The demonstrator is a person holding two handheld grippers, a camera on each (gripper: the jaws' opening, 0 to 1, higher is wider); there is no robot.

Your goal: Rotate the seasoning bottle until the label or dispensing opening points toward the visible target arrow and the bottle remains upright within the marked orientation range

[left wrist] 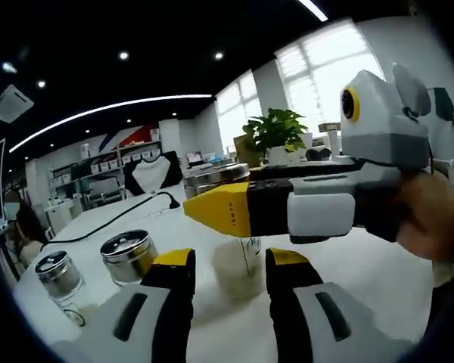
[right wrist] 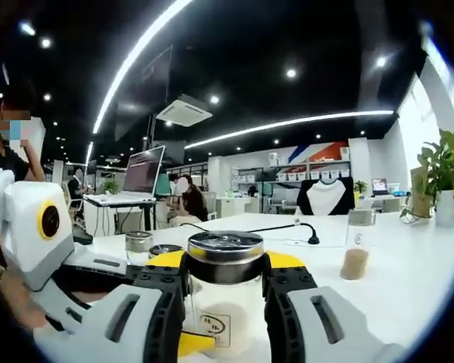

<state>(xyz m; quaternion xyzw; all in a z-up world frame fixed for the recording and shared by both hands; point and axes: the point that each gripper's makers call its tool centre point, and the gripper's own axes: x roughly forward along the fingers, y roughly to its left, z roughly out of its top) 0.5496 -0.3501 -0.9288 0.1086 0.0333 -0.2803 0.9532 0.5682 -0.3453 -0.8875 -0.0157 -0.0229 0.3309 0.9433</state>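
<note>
Seasoning bottle of clear glass with a steel lid [right wrist: 225,291], lower centre, stands upright on the white surface [right wrist: 408,295], clamped by the right hand-held gripper [right wrist: 225,302]; left hand-held gripper [left wrist: 231,283] gapes; next, twist label arrow-ward

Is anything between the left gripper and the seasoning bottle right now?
Yes. In the left gripper view the right gripper crosses just in front of the left gripper, partly covering the seasoning bottle. The right gripper view shows its jaws on either side of the bottle.

Grey-white moulded bodies on both — left tool [left wrist: 231,281], right tool [right wrist: 225,291] — with black jaws, yellow tips.
</note>
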